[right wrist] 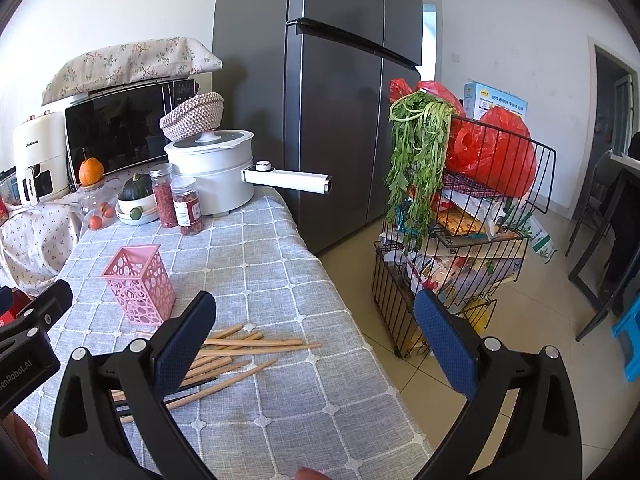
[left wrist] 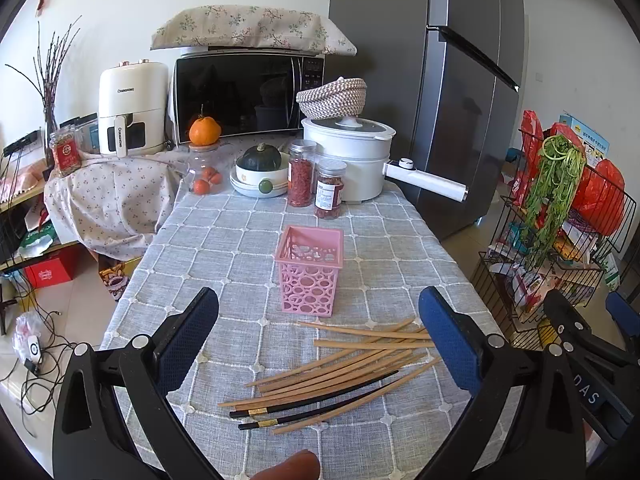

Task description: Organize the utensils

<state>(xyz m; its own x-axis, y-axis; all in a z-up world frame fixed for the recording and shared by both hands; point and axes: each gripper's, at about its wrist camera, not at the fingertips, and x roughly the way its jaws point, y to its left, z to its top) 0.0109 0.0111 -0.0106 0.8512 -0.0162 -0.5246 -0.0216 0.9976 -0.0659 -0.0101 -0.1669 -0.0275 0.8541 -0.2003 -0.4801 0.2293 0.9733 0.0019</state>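
A pink perforated holder (left wrist: 310,270) stands upright and empty on the grey checked tablecloth (left wrist: 224,240). In front of it lies a loose pile of several wooden chopsticks (left wrist: 352,364) and two black ones (left wrist: 320,404). My left gripper (left wrist: 318,332) is open and empty, hovering above the near side of the pile. My right gripper (right wrist: 314,336) is open and empty, over the table's right edge; its left finger (right wrist: 184,344) covers part of the chopsticks (right wrist: 256,346). The holder (right wrist: 140,284) also shows in the right wrist view. The right gripper's body shows at the left view's right edge.
At the table's back stand two red-filled jars (left wrist: 316,178), a white pot with a long handle (left wrist: 352,152), a bowl with a squash (left wrist: 262,168) and a jar of oranges (left wrist: 204,168). A fridge (right wrist: 320,80) and a wire rack (right wrist: 460,216) stand right of the table.
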